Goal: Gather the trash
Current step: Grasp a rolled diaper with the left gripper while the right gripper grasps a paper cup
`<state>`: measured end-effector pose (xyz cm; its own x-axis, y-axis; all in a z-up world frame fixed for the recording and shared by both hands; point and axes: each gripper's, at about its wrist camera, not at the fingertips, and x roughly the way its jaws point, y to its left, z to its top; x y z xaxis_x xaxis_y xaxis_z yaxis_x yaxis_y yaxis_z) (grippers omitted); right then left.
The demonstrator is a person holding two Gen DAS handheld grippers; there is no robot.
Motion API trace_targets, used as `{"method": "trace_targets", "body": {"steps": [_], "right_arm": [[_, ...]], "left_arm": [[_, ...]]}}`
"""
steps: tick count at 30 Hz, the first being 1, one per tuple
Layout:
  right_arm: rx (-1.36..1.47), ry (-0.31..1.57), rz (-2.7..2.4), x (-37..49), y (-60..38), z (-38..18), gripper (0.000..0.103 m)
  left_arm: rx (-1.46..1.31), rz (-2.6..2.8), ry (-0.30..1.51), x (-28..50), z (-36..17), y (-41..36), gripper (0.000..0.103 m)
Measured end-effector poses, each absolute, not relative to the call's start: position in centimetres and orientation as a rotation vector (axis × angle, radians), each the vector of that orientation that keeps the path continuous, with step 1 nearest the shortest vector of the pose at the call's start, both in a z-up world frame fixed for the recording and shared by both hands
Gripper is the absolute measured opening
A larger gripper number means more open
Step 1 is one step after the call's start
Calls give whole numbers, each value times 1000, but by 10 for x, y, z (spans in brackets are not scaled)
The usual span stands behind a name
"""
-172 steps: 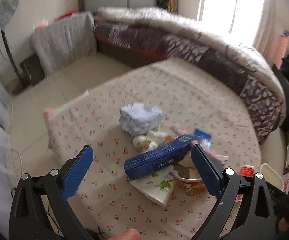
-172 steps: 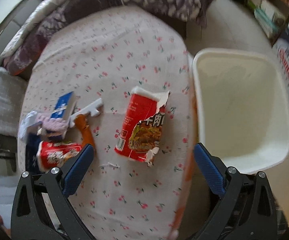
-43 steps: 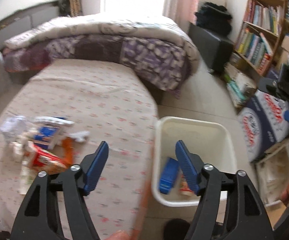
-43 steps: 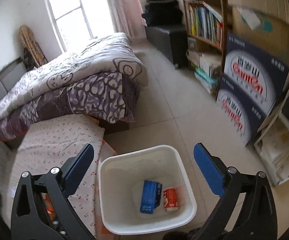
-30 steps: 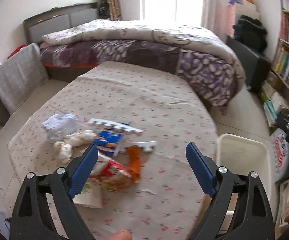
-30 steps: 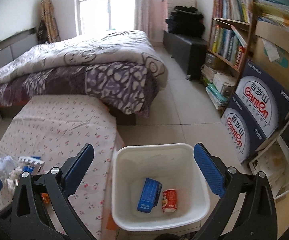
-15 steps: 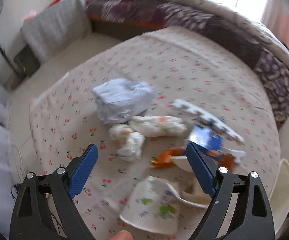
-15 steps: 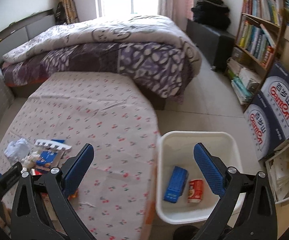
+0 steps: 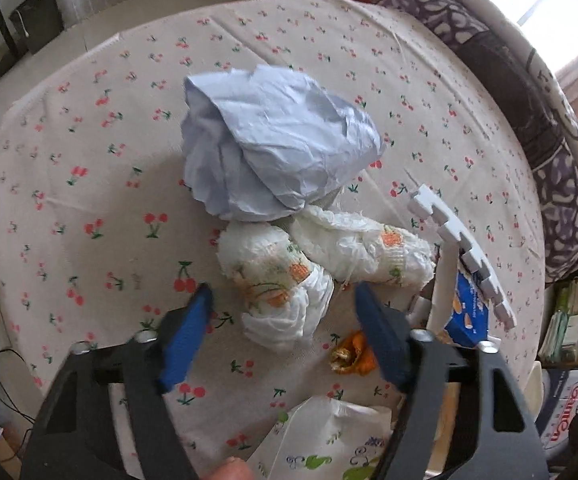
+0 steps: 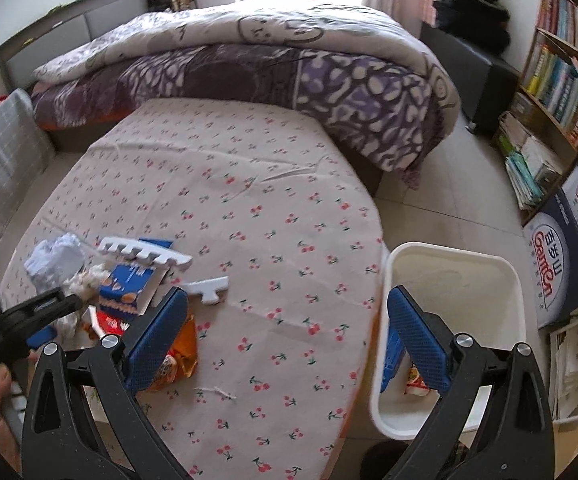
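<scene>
My left gripper (image 9: 281, 320) is open, its blue fingers either side of a crumpled white tissue wad with orange print (image 9: 277, 288) on the cherry-print table (image 9: 89, 168). A second printed wad (image 9: 365, 248) and a crumpled pale blue paper ball (image 9: 277, 140) lie just beyond. My right gripper (image 10: 289, 336) is open and empty above the table's near right part. The white trash bin (image 10: 453, 276) stands on the floor right of the table, holding a blue box (image 10: 391, 356) and a red cup (image 10: 415, 384). The left gripper also shows in the right wrist view (image 10: 49, 304).
Other trash lies on the table: white foam comb pieces (image 9: 461, 256), a blue snack box (image 9: 465, 312), an orange wrapper (image 9: 353, 352), a white printed paper cup (image 9: 329, 440). A bed with a purple quilt (image 10: 289, 64) stands behind. A bookshelf (image 10: 561, 60) and cartons (image 10: 569, 248) are at right.
My left gripper has dropped closer to the table over the printed tissue wad and its fingers have narrowed. My right gripper has swung left, away from over the bin.
</scene>
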<state>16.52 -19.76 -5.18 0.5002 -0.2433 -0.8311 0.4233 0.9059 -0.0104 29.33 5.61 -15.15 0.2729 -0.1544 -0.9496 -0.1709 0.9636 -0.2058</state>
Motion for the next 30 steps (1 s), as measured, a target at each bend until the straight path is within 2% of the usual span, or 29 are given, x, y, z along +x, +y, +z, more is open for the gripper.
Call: {"method": "trace_targets", "body": {"steps": [4, 5, 17, 28, 30], "right_arm": [[197, 990, -378, 167, -192, -57, 96], [204, 997, -369, 168, -191, -58, 96], [240, 1037, -128, 186, -150, -70, 96], [-73, 1012, 220, 204, -85, -92, 96], [-109, 1016, 273, 204, -79, -97, 91]], "left_arm": [[-257, 8, 1270, 298, -153, 59, 39], [-258, -2, 1271, 299, -153, 60, 38], [-216, -54, 1229, 280, -115, 79, 37], [-198, -109, 1145, 253, -69, 109, 37], [-191, -117, 1143, 250, -67, 111, 37]]}}
